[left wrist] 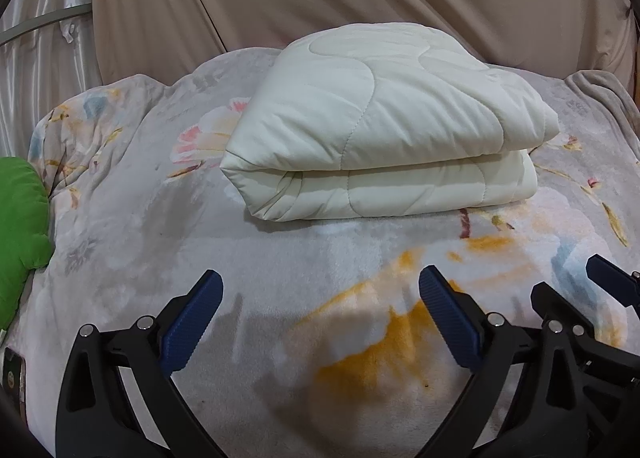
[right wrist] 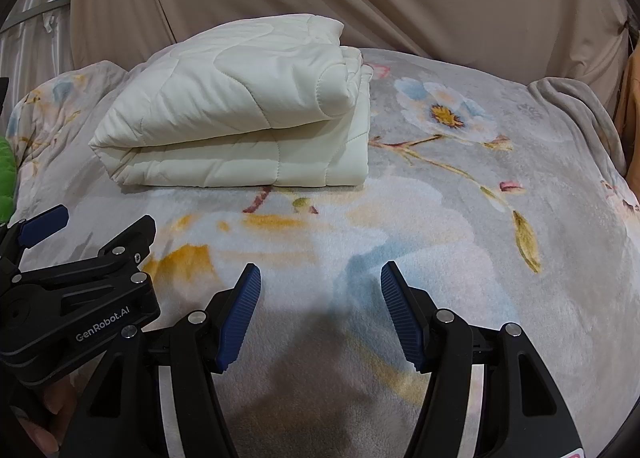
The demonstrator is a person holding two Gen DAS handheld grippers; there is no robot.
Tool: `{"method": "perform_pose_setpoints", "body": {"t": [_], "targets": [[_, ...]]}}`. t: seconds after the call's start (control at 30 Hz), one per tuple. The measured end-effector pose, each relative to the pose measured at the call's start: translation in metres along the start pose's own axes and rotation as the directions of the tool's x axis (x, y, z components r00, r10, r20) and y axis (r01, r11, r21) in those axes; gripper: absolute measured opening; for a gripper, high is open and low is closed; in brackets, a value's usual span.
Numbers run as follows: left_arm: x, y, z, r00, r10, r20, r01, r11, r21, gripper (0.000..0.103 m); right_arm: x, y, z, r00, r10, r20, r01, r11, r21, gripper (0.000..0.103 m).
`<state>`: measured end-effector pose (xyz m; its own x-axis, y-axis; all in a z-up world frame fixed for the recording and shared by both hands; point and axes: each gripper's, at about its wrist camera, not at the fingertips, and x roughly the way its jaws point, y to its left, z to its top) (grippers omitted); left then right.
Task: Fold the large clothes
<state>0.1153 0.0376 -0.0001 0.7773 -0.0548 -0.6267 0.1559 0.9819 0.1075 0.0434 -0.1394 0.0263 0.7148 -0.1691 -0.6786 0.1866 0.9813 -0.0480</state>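
A cream quilted comforter (left wrist: 380, 126), folded into a thick bundle, lies on the grey floral fleece blanket (left wrist: 280, 298) that covers the bed, at about twelve o'clock from the left gripper (left wrist: 320, 286) and eleven o'clock from the right gripper (right wrist: 320, 278). Both grippers hover side by side, blue ribbed fingers (right wrist: 240, 314) spread, pinching nothing. A green cushion (left wrist: 20, 218) sits at nine o'clock.
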Motion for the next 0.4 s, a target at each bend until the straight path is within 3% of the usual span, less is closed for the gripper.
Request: {"method": "perform_pose_setpoints", "body": {"t": [0.4], "targets": [[0.0012,0.0015,0.0012,1.000,-0.002,-0.003,0.002,1.000,0.004,0.095,0.0013,-0.0029,0.0024,1.000,-0.003,-0.001,0.003,1.000,-0.002,0.061]]}}
